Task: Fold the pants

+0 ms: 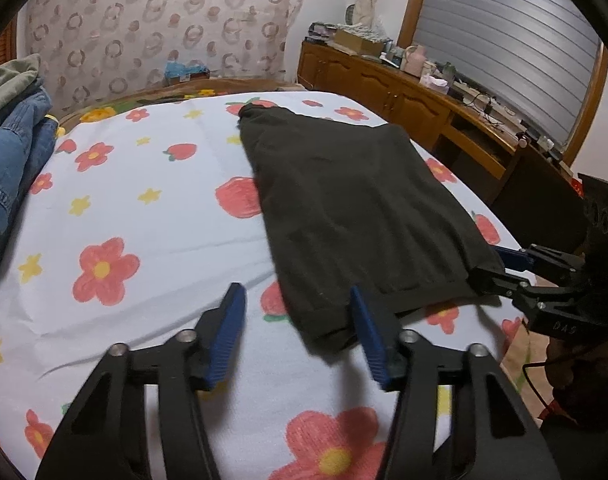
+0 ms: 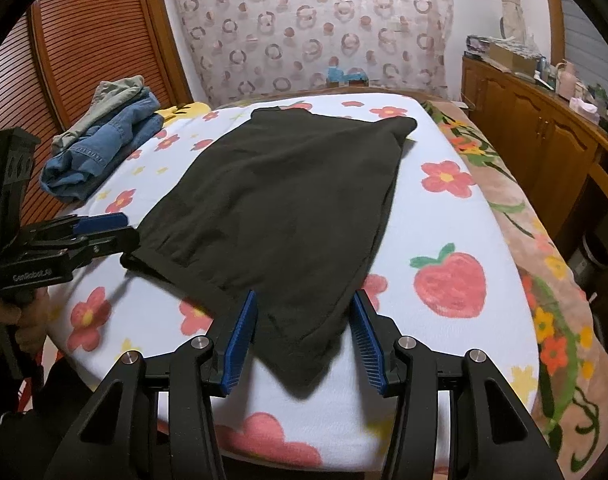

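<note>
Dark olive pants (image 1: 344, 204) lie folded flat on the flowered sheet; they also show in the right wrist view (image 2: 279, 208). My left gripper (image 1: 295, 308) is open, its jaws on either side of the near left corner of the pants. It shows from the side in the right wrist view (image 2: 123, 228). My right gripper (image 2: 304, 312) is open, its jaws on either side of the near right corner. It shows in the left wrist view (image 1: 492, 268) at the pants' right corner.
A pile of folded jeans and a green garment (image 2: 103, 140) sits at the far left of the bed (image 1: 143, 200). A wooden cabinet with clutter (image 1: 424, 92) runs along the right. A patterned blanket (image 2: 536, 280) hangs on the bed's right side.
</note>
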A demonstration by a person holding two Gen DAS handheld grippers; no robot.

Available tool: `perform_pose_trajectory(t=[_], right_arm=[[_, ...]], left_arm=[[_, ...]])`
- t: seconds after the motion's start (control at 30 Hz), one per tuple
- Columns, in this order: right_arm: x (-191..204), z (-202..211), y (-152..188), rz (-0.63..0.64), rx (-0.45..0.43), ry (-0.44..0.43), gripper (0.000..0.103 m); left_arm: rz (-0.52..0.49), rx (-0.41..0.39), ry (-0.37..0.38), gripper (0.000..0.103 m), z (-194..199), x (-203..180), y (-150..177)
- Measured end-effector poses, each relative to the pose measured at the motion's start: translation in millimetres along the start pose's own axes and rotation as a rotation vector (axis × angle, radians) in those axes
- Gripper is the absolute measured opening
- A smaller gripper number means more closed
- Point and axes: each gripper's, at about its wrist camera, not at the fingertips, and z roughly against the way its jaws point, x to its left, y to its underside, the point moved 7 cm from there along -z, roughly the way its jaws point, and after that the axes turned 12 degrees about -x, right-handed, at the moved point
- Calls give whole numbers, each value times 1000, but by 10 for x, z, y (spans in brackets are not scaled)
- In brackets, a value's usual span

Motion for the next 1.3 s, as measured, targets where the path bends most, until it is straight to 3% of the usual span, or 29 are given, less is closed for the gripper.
perform_pose_trajectory(t=[0.2,0.27,0.37,0.43,0.53,1.03,1.3], right_arm=[[36,-30,-3,18,-1,-10,43],[43,-41,-5,13,2,-19,35],[46,-56,-10,12,6,-27,25],[33,-63,-17,6,9,-32,21],[43,-54,-24,-4,13,-44,14],[133,267,-156,-1,-6,-110,10],[113,438,-286,16,-30,-119,10]], left_arm=[[-3,31,7,49,-106,-11,16],[-23,39,9,47,-128,-45,38],[-20,41,32,36,-121,-83,48],[-23,40,48,20,-104,-117,55],[-59,30,40,12,-43,-190,56],[-58,4,72,7,401,-366,88],[-74,-50,88,7,650,-499,-96]])
